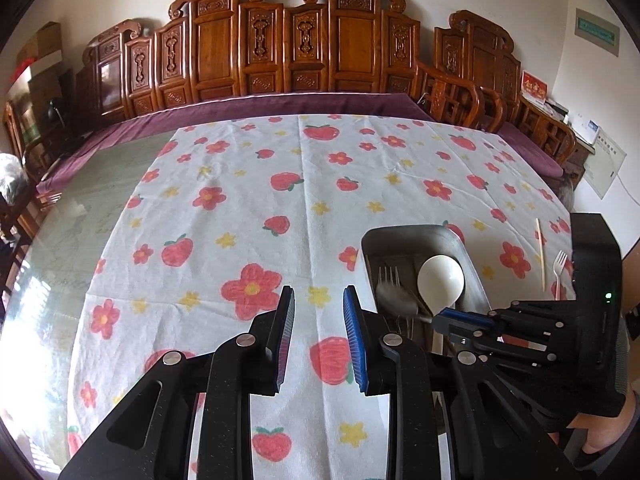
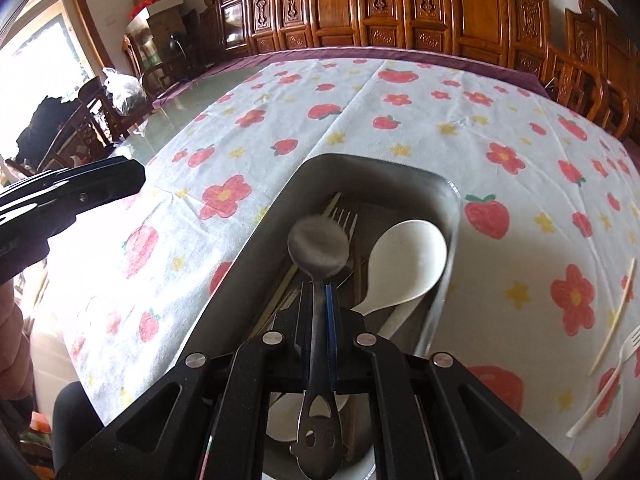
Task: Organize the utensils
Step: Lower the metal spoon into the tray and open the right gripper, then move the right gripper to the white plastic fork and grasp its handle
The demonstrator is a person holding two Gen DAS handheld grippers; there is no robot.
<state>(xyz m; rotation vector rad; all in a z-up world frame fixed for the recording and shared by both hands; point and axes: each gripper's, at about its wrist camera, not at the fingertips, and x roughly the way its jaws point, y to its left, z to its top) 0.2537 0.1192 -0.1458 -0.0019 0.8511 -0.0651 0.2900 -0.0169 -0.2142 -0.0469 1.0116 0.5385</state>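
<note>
A grey metal tray lies on the flowered tablecloth and holds a white ladle spoon, a metal fork and chopsticks. My right gripper is shut on a metal spoon by its handle, with the bowl hovering above the tray. In the left wrist view the tray, white spoon, metal spoon and right gripper show at the right. My left gripper is open and empty above the cloth, left of the tray. A white plastic fork and a single chopstick lie on the cloth to the right.
The tablecloth covers a glass-topped table with a purple border. Carved wooden chairs line the far side. The plastic fork and chopstick also show in the left wrist view, right of the tray.
</note>
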